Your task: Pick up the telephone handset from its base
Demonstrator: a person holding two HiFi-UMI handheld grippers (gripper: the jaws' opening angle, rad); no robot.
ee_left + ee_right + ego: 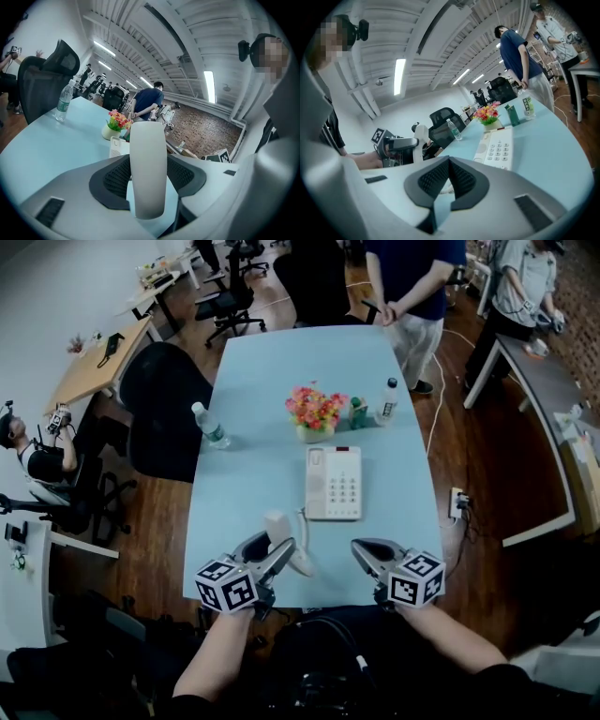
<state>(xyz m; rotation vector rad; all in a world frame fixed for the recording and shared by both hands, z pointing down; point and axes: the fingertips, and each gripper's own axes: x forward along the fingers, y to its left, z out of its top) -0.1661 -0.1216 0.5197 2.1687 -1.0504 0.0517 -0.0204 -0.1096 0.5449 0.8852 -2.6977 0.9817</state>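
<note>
The white telephone handset [278, 529] is off its base and stands between the jaws of my left gripper [279, 551], near the table's front edge. In the left gripper view the handset [148, 140] rises upright between the dark pads [112, 180], which press on both of its sides. The white telephone base [333, 484] with its keypad lies flat in the middle of the pale blue table [253, 390]. A coiled cord [302, 519] runs from base to handset. My right gripper [360, 549] hovers to the right of the handset, its jaws closed together on nothing [450, 165].
Behind the base stand a flower pot [317, 414], a small green bottle [357, 413] and a white bottle [387, 401]. A water bottle [210, 426] sits near the table's left edge. A person [412, 287] stands at the far end; black chairs [164, 409] line the left side.
</note>
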